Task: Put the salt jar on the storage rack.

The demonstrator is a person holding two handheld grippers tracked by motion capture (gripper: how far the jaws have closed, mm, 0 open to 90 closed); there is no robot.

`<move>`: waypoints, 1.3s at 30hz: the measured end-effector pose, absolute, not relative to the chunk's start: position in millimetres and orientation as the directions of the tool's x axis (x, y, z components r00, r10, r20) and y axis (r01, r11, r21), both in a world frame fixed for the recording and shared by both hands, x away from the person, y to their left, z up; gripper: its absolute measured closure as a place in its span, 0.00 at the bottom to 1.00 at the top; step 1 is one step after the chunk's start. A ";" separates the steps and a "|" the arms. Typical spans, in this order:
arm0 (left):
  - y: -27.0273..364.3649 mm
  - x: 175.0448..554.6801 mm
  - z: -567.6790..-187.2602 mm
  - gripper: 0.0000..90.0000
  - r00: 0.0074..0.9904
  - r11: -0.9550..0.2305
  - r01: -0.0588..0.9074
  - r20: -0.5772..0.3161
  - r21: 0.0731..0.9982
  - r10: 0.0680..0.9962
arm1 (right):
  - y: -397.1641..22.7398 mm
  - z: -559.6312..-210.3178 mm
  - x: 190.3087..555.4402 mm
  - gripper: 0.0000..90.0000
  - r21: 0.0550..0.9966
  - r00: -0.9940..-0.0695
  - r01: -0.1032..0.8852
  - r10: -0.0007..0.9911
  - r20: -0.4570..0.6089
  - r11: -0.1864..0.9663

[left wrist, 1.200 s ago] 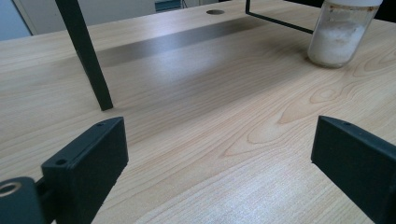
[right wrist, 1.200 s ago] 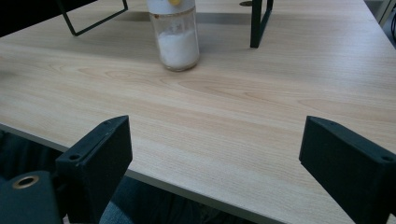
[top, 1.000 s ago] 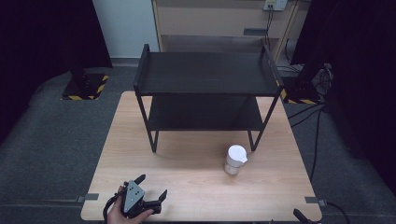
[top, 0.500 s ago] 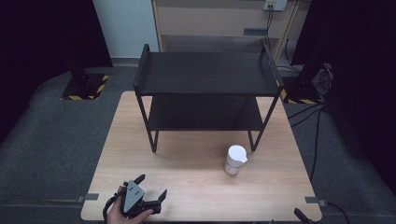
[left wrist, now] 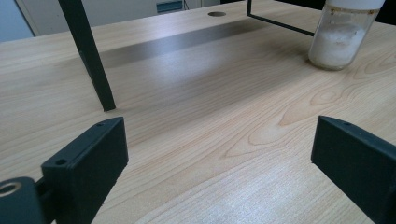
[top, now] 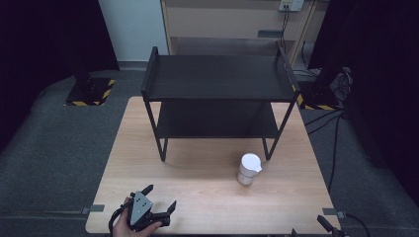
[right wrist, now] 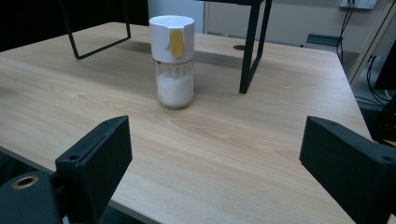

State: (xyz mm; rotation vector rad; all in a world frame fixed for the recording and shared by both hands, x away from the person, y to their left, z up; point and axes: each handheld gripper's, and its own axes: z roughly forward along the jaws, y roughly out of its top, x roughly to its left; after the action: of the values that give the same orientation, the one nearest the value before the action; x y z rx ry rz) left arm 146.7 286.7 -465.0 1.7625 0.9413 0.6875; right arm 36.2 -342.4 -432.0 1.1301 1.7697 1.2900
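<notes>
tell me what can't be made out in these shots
- Jar: the left gripper view cuts off its lid at the top edge; from the high view its contents are too small to read.
- Rack: both gripper views cut it off above the legs, so its shelves are out of frame there.
- Right gripper: the high view's bottom edge cuts off the gripper and the hand holding it.

Pale wooden table (top: pixel 207 197), black two-tier rack (top: pixel 217 84) at back, white-capped jar (top: pixel 248 169) in front.
</notes>
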 end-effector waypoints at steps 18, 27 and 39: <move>285.5 146.8 -464.8 0.03 0.559 -0.217 0.280 0.025 0.935 0.829 | -312.2 -426.0 135.8 0.10 0.923 -0.516 0.313 0.856 -0.032 0.223; 285.2 148.4 -465.1 0.03 0.568 -0.214 0.284 0.017 0.935 0.823 | -283.4 -433.7 201.1 0.10 0.902 -0.550 0.346 0.834 -0.028 0.258; 285.6 150.5 -465.3 0.03 0.581 -0.208 0.292 0.000 0.933 0.814 | -261.7 -445.5 239.9 0.12 0.897 -0.571 0.348 0.821 -0.028 0.273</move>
State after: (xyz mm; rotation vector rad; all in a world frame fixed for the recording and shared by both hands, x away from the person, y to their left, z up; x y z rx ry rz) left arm 150.5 285.6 -465.3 1.7694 0.9115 0.6256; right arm 239.9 -261.7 -445.5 1.0495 2.0525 1.2564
